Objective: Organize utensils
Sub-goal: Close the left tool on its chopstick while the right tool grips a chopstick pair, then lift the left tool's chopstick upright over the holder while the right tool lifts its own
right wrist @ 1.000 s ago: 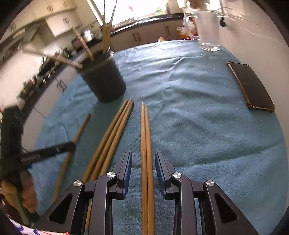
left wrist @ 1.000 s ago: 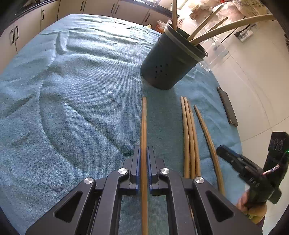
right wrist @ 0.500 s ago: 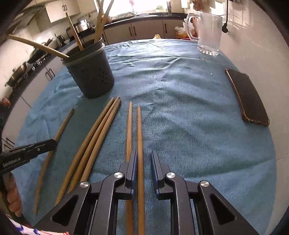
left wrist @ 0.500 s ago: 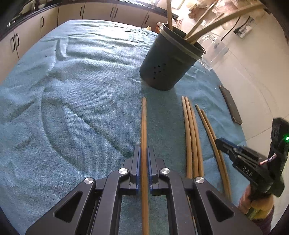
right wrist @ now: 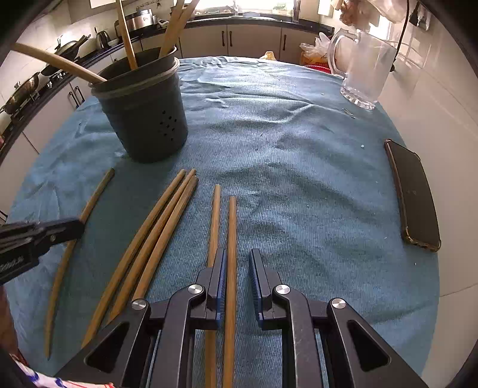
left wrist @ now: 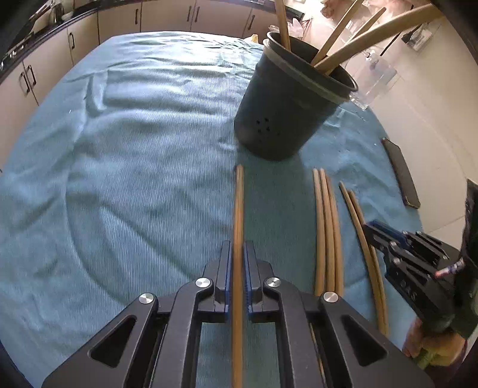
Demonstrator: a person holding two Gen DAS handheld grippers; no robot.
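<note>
Cream cabinets [right wrist: 254, 40] under dark countertop [right wrist: 257, 20]; bright window behind; white tiled wall [right wrist: 430, 98] right.

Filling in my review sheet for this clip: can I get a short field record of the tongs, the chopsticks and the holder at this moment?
left tongs: shut on a lone chopstick
right tongs: open, jaws have just been closing; inner chopstick between them, outer chopstick just outside
loose trio: three chopsticks lying together on the cloth
holder: dark, upright, utensils standing in it
other items: phone, glass jug
</note>
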